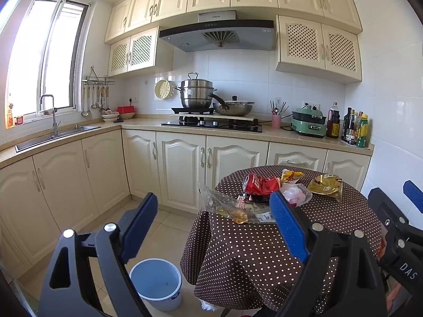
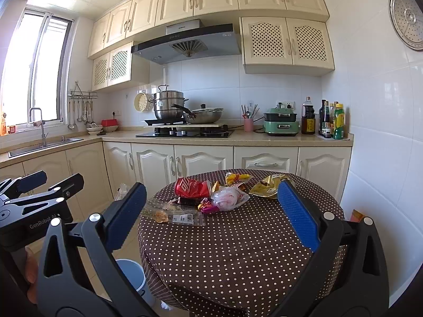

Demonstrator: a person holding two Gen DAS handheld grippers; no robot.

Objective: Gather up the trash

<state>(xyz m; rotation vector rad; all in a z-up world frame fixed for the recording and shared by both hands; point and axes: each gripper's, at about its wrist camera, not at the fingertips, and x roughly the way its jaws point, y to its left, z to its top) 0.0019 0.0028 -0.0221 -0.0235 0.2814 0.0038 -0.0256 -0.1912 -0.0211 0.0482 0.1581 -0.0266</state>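
Note:
A round table with a brown dotted cloth [image 1: 264, 251] [image 2: 238, 251] holds trash: a crushed red can [image 1: 257, 183] [image 2: 191, 188], a clear plastic wrapper [image 1: 227, 206] [image 2: 171, 212], a crumpled pink-white bag [image 1: 296, 194] [image 2: 228, 196], a gold foil packet [image 1: 326, 185] [image 2: 267, 186] and a yellow wrapper [image 1: 290, 175] [image 2: 236, 177]. My left gripper [image 1: 211, 224] is open and empty, short of the table's left edge. My right gripper [image 2: 211, 211] is open and empty, in front of the trash. A white bucket [image 1: 157, 282] [image 2: 132, 274] stands on the floor left of the table.
Cream cabinets and a counter [image 1: 137, 124] run behind the table, with a sink [image 1: 53, 134], stove with pots [image 1: 211, 105], a green appliance [image 1: 309, 122] and bottles [image 1: 354, 129]. A white tiled wall [image 2: 383, 132] is close on the right. The right gripper's tips show in the left wrist view [image 1: 391, 200].

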